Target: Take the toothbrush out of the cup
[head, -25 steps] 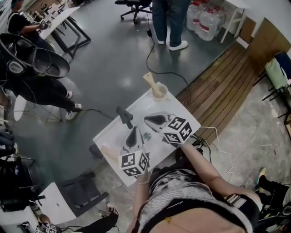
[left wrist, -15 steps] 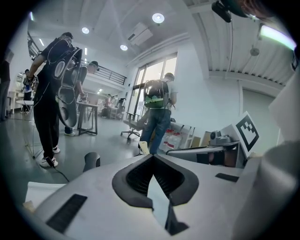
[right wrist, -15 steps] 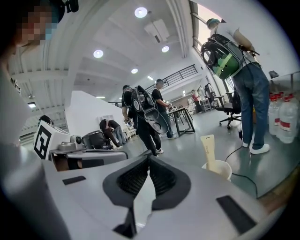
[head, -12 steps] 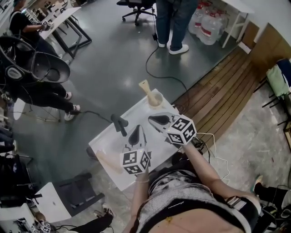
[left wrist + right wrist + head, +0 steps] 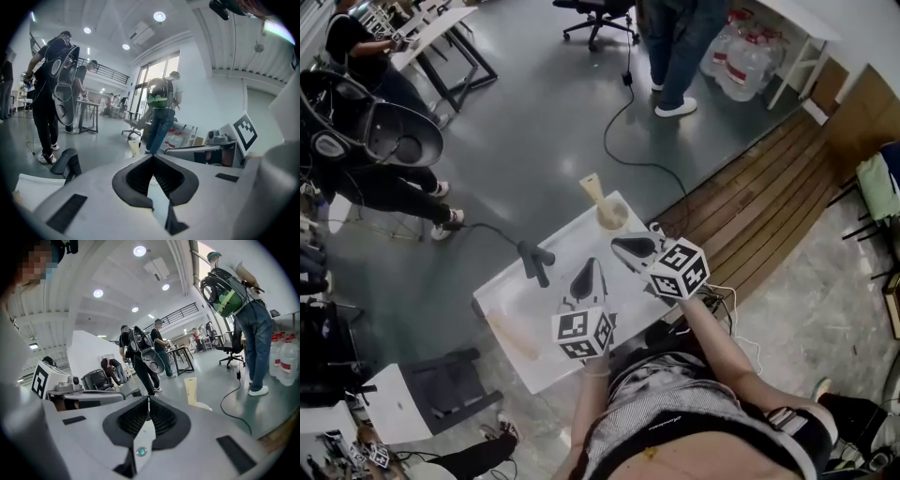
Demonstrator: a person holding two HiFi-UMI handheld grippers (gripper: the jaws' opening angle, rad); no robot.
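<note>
Left tool (image 5: pixel 589 267) jaws together, empty; right tool (image 5: pixel 623 247) likewise, near cup (image 5: pixel 612 217).

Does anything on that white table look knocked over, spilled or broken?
Nothing stands out. The cup stands upright at the far corner of the white table, with the toothbrush sticking out of it. Nothing looks spilled or broken.
</note>
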